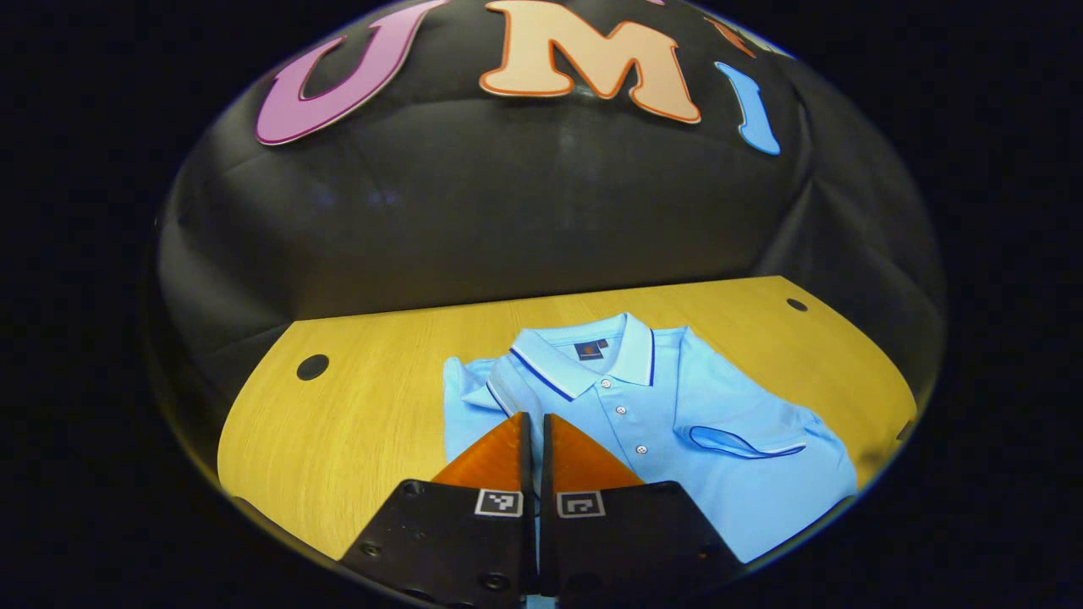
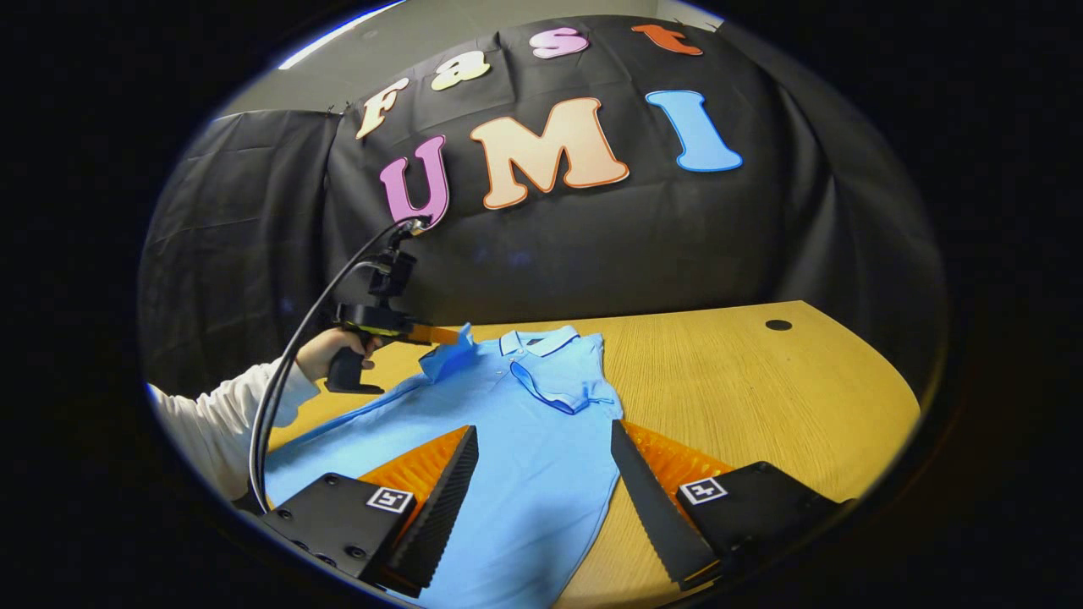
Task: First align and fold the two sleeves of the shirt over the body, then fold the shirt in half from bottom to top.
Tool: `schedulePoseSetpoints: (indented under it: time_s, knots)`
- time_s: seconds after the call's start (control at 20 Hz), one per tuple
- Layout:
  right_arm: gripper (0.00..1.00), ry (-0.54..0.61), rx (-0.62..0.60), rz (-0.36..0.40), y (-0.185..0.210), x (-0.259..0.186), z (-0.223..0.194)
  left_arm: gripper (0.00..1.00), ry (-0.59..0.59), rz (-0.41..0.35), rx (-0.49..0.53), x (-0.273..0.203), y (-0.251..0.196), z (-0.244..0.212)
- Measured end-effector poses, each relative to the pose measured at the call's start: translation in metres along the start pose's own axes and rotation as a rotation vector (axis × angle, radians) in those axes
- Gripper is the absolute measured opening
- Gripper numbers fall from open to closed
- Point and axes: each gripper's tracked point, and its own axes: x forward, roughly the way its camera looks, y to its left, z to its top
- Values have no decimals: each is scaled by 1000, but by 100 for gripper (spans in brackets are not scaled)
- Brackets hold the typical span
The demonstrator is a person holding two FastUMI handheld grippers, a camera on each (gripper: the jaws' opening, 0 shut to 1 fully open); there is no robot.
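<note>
Black cloth hangs behind a wooden table [image 2: 761, 397] with round holes in its top, and on that table lies the light blue polo shirt [image 2: 525, 448], collar toward the cloth wall.

From my left gripper view, my left gripper [image 1: 535, 436] sits at six o'clock with its two fingers drawn nearly together, only a thin slit between them. Past their tips, toward twelve o'clock, I see the shirt's collar [image 1: 592, 359] and button placket. At four o'clock of the collar, one sleeve [image 1: 744, 440] lies folded over the chest, its dark-trimmed cuff flat on the body. At nine o'clock of the collar, a bunch of blue fabric stands up near my fingertips. Whether the closed fingers pinch cloth I cannot tell from this view.

From my right gripper view, the same left gripper [image 2: 440, 337] appears at ten o'clock, held in a hand [image 2: 326, 351] with a white sleeve [image 2: 220, 414], a black cable [image 2: 288, 364] looping from it. Its tip meets a raised fold of the shirt's other sleeve [image 2: 448, 351], lifted off the table just beside the collar, so it looks to be gripping that fold.

My right gripper [image 2: 541, 474] rests at six o'clock, fingers spread wide and holding nothing. The shirt's lower body lies between and under them, its side edge near the right finger, bare wood beyond toward three o'clock.
</note>
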Motion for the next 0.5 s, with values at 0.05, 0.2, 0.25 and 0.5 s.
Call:
schedulePoseSetpoints:
  time_s: [0.05, 0.2, 0.25, 0.5]
  knots:
    - [98, -1, -2, -2, -1, -1, 0, 1, 5, -10, 14, 3, -7, -2]
    - [98, 1, -5, -7, -4, 1, -1, 11, 14, -58, 34, 5, -25, -8]
    - [98, 1, -6, -7, -1, 1, -2, 14, 16, -55, 43, 2, -24, -11]
    - [98, 13, -12, 9, 7, 1, -7, 100, -24, 1, 24, -45, -7, -9]
